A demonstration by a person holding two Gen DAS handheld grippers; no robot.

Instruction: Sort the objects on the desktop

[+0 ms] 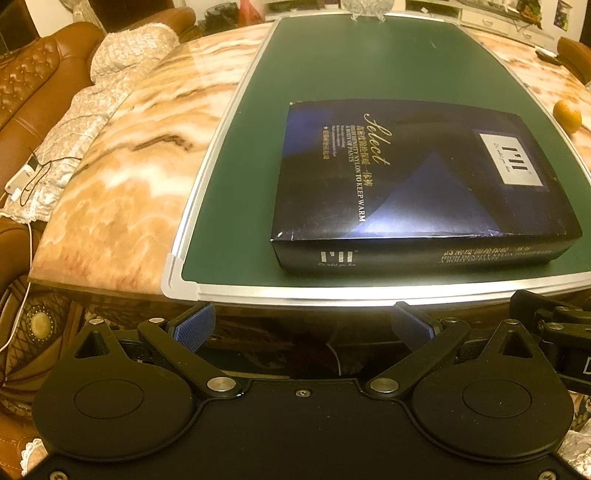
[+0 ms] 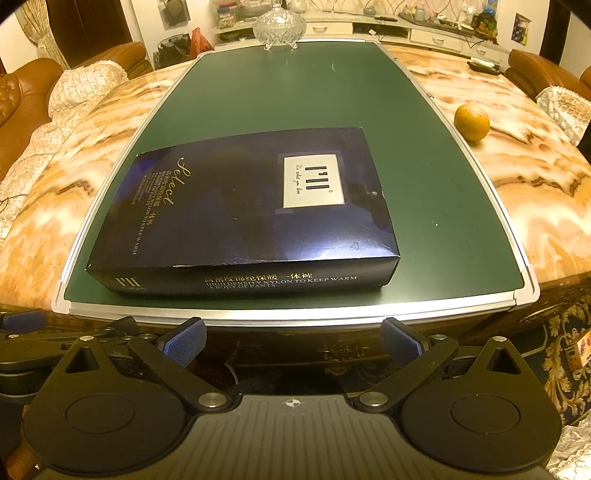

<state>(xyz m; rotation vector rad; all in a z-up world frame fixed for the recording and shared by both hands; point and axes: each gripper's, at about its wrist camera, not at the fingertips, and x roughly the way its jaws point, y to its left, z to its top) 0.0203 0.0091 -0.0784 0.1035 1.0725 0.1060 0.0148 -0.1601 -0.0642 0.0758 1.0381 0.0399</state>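
Left claw (image 1: 303,326): blue-padded fingers (image 1: 195,326) spread wide apart, holding nothing and touching nothing, poised just short of the near edge of the marble-patterned orange-and-cream worktop (image 1: 122,177). Right claw (image 2: 293,341): likewise spread wide and empty, beside the left one at the same edge. Directly ahead of both claws lies a green board with a silver metal frame (image 2: 424,177), carrying a flat, dark navy rectangular cardboard box with gold and white lettering (image 2: 240,218), closed, its near side facing the claws. Ahead and to the right of the right claw, a round orange fruit (image 2: 471,122) rests on the bare worktop just beside the board's frame. A clear cut-glass lidded bowl (image 2: 279,24) stands at the board's far edge.
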